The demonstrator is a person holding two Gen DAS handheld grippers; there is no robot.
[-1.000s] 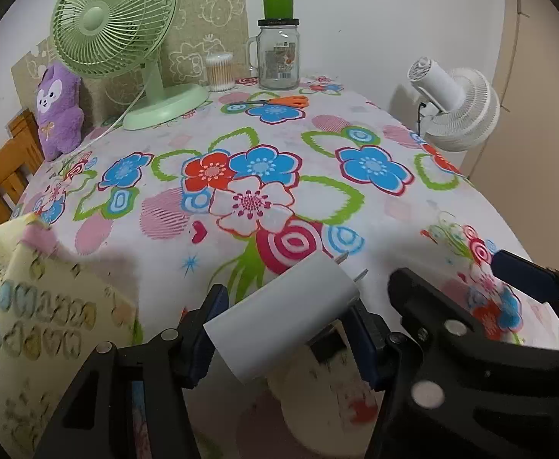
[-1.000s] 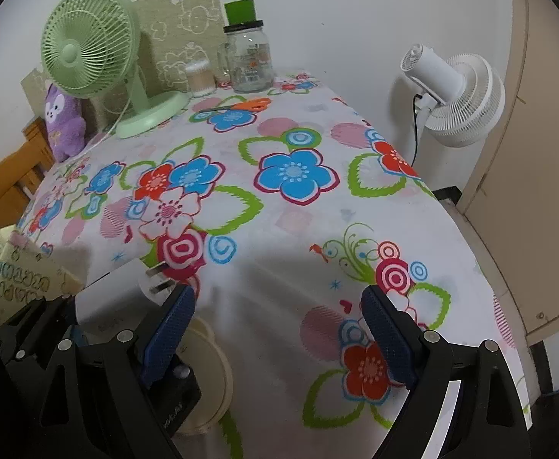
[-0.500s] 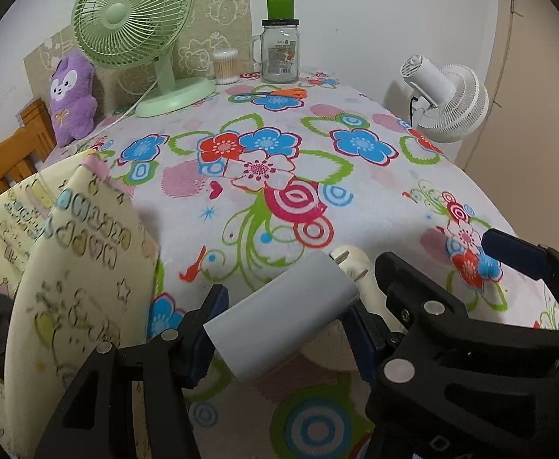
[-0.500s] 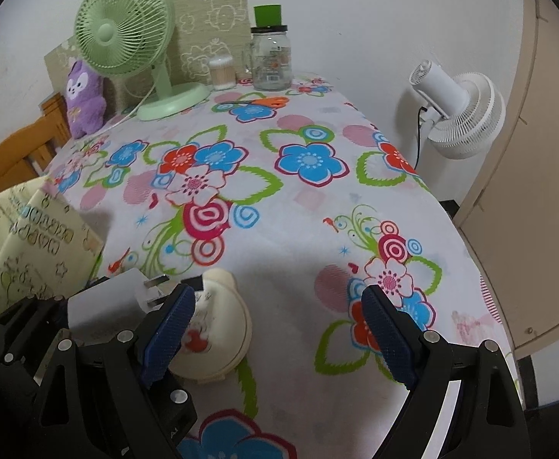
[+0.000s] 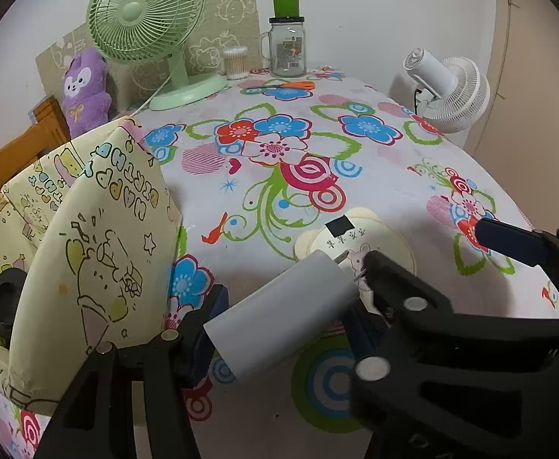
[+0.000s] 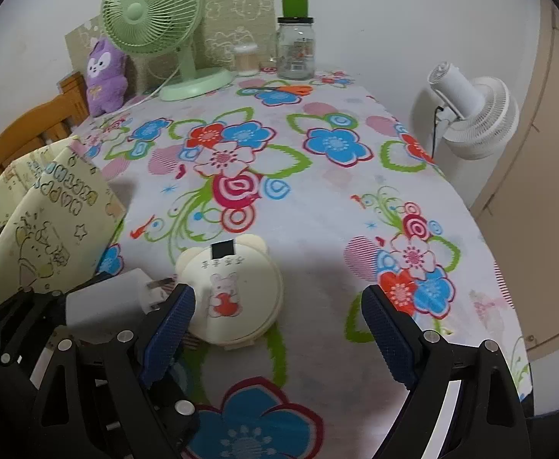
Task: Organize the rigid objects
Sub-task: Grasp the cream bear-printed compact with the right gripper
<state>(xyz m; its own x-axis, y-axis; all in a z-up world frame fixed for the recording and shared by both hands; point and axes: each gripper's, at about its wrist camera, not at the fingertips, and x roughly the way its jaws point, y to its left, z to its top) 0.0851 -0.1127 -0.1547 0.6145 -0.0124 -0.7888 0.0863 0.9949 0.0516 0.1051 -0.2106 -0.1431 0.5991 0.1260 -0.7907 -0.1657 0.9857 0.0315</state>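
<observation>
The charger (image 5: 279, 317) looks smooth matt white plastic; the case (image 6: 233, 294) glossy cream plastic; the tablecloth (image 6: 317, 199) printed cloth; the bag (image 5: 88, 237) soft printed fabric; the jar (image 6: 295, 48) clear glass; the chair (image 6: 31, 130) varnished wood.

I hold a plug adapter (image 5: 283, 315) in my left gripper (image 5: 285, 319), above the near edge of the table (image 5: 375, 176). Just beyond it a round case (image 6: 233, 294) lies on the cloth, with my right gripper (image 6: 275, 329) over it. A bag (image 5: 84, 229) stands to the left. At the far end stand a desk fan (image 5: 149, 23), a stuffed toy (image 5: 84, 91) to its left and a jar (image 5: 287, 49) to its right, with scissors (image 5: 291, 85) in front of the jar.
</observation>
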